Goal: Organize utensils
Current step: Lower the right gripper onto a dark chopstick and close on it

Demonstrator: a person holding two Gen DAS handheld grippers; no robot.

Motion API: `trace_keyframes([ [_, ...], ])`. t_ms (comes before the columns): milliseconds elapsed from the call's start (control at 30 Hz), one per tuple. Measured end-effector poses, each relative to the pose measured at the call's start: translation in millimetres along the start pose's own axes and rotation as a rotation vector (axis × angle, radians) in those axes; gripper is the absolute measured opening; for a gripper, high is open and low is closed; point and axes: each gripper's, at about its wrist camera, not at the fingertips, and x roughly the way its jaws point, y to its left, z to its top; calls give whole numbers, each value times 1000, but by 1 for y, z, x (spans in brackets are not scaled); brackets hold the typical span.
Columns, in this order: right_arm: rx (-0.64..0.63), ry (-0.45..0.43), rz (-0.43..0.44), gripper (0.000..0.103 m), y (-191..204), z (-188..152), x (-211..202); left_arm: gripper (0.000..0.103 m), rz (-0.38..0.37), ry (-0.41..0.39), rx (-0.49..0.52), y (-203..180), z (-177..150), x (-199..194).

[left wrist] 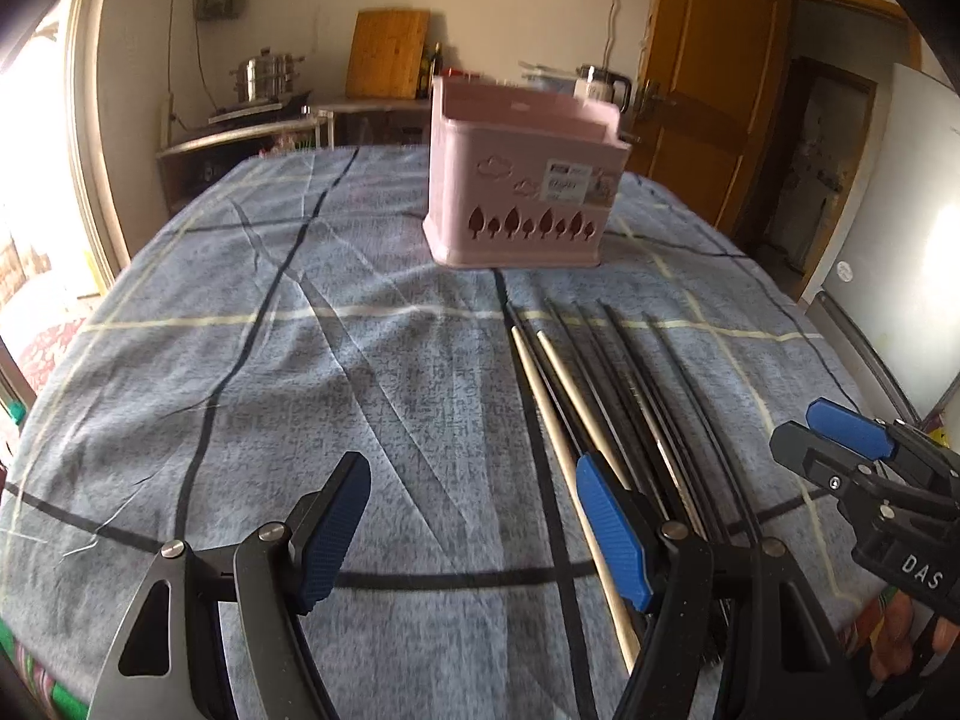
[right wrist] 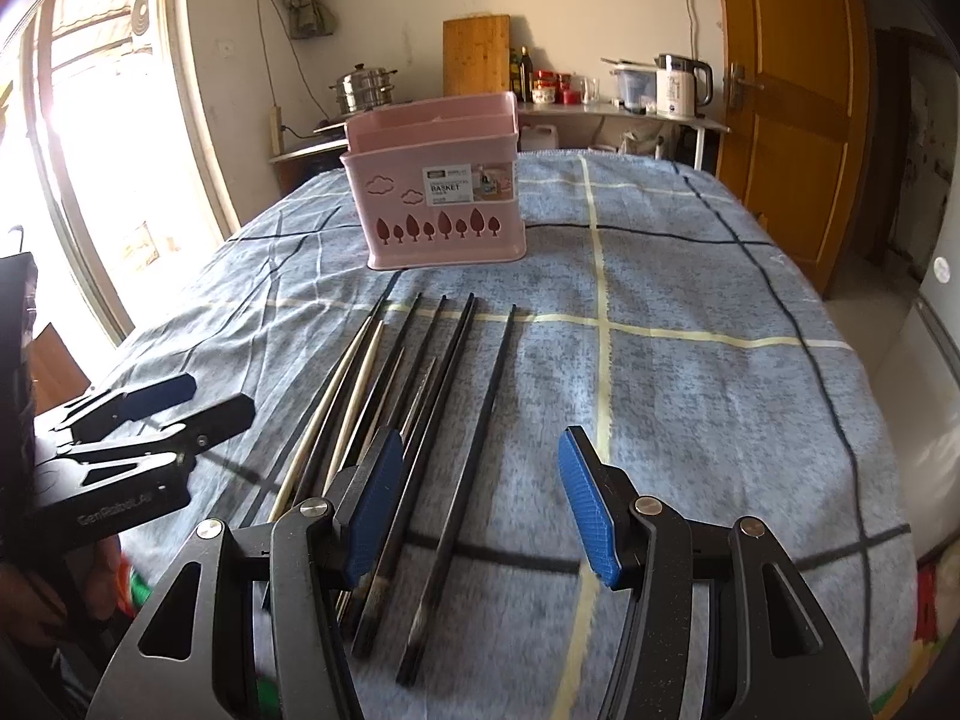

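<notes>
- Several chopsticks (right wrist: pixel 420 396) lie loose on the near cloth (right wrist: pixel 690 396), tips toward the far basket (right wrist: pixel 438 204); none appears to be in the basket yet, so the task looks barely begun.
- Both tools are released: the right gripper (right wrist: pixel 480 510) hangs over the sticks' near ends with jaws wide, gripping nothing; the left gripper (left wrist: pixel 474 534) is spread too, its right pad (left wrist: pixel 612 528) over the left edge of the bundle.
- Next move, as I judge it: lower the right gripper on one stick, pinch, lift, drop it upright in the basket.
- Sticks are thin, smooth, mostly black, two pale wood; likely to roll or slip.
- Basket is pink rigid plastic with tree-shaped cutouts; the cloth is soft, creased, blue plaid.
</notes>
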Motion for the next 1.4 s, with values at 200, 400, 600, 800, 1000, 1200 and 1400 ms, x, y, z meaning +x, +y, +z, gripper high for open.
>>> trace_keyframes([
  [200,19,71,-8,55,-5,11,31,71,-11,75,-34,6,15,30],
  [400,31,121,-10,51,-9,23,57,71,-29,109,-50,4,25,49],
  [600,42,146,-16,38,-15,35,75,65,-52,115,-72,6,44,59],
  [800,54,165,-10,27,-20,49,91,41,-78,124,-37,0,68,77],
  [1000,40,179,-10,20,-20,58,104,24,-96,161,-32,-4,84,102],
  [1200,39,182,-9,16,-24,61,109,18,-102,173,8,-14,93,112],
  [1400,38,191,-14,12,-24,65,113,8,-71,180,81,-31,96,119],
])
